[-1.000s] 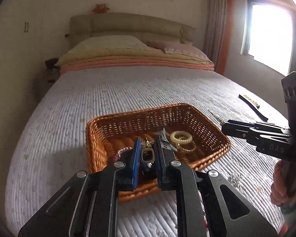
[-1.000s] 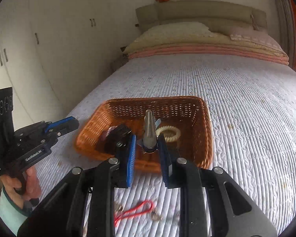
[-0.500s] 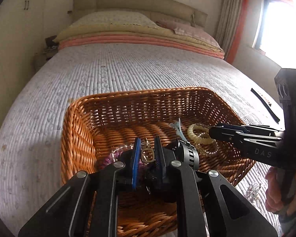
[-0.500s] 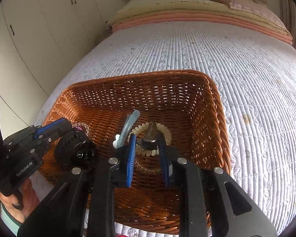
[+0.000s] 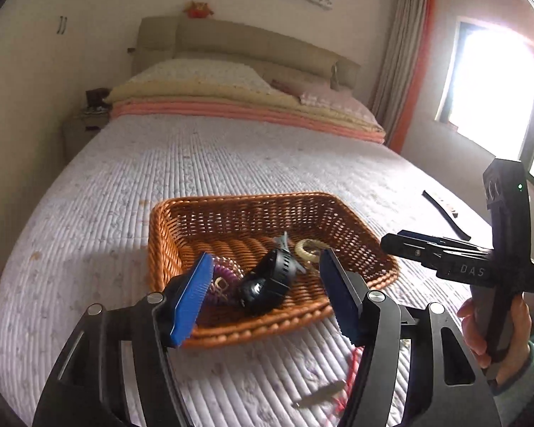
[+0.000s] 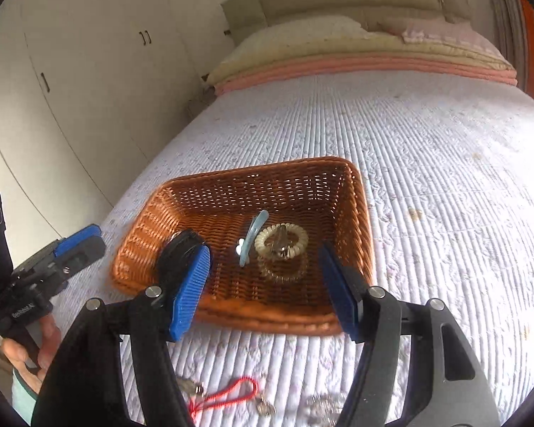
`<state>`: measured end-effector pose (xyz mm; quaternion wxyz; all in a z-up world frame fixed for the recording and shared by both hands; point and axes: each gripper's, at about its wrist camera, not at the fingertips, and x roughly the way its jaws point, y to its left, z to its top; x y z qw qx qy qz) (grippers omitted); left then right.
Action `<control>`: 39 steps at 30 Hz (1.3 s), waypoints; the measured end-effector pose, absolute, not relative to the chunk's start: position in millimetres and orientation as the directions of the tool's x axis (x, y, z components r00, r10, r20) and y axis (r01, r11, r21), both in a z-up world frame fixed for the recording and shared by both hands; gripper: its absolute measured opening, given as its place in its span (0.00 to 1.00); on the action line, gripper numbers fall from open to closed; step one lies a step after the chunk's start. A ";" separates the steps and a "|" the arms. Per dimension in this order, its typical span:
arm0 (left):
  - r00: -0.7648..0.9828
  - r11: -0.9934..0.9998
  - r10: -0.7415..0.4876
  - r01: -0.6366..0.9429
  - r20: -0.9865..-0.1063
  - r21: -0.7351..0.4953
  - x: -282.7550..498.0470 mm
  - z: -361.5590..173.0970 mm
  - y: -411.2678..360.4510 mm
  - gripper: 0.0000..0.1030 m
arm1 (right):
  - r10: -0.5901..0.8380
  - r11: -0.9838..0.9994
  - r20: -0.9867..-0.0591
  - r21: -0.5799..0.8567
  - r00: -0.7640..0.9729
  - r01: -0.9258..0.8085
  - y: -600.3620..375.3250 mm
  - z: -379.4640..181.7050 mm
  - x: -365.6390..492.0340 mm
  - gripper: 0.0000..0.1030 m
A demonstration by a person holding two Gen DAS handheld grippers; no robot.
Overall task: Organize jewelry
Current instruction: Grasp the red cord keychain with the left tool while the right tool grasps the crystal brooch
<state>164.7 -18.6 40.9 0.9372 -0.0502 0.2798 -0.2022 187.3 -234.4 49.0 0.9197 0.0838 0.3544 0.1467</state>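
Note:
A brown wicker basket (image 5: 181, 220) (image 6: 359, 213) sits on the bed. In it lie a black watch (image 5: 270, 279) (image 6: 179, 252), a purple coil hair tie with a small gold piece (image 5: 224, 277), a pale blue hair clip (image 6: 253, 236), a cream coil hair tie (image 6: 281, 240) (image 5: 309, 249) and a silver clip (image 6: 280, 245) lying on it. My left gripper (image 5: 267, 297) is open and empty, above the basket's near edge. My right gripper (image 6: 265, 286) is open and empty, above the basket's near side.
On the quilt near the basket's front lie a red cord (image 6: 231, 396) (image 5: 352, 366), small metal pieces (image 6: 265, 407) and a silver clip (image 5: 320, 393). A black strap (image 5: 445, 219) lies at the right. Pillows and folded blankets (image 5: 231, 96) are at the headboard.
Both grippers have opened and pulled back up from the basket. The gold piece from the left and the silver clip from the right now lie in the basket.

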 end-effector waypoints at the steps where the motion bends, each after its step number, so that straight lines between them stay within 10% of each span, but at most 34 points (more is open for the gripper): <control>1: 0.765 0.911 -0.411 0.355 -0.496 -0.208 154.5 43.2 -18.0 0.59 | 0.326 0.944 -0.623 0.251 0.711 -0.212 -234.6 52.3 181.3 0.59; 39: 0.549 0.913 -0.362 0.372 -0.753 -0.168 96.0 -69.5 -100.3 0.40 | 0.157 0.986 -0.703 0.068 0.694 -0.155 -270.9 -31.8 110.7 0.58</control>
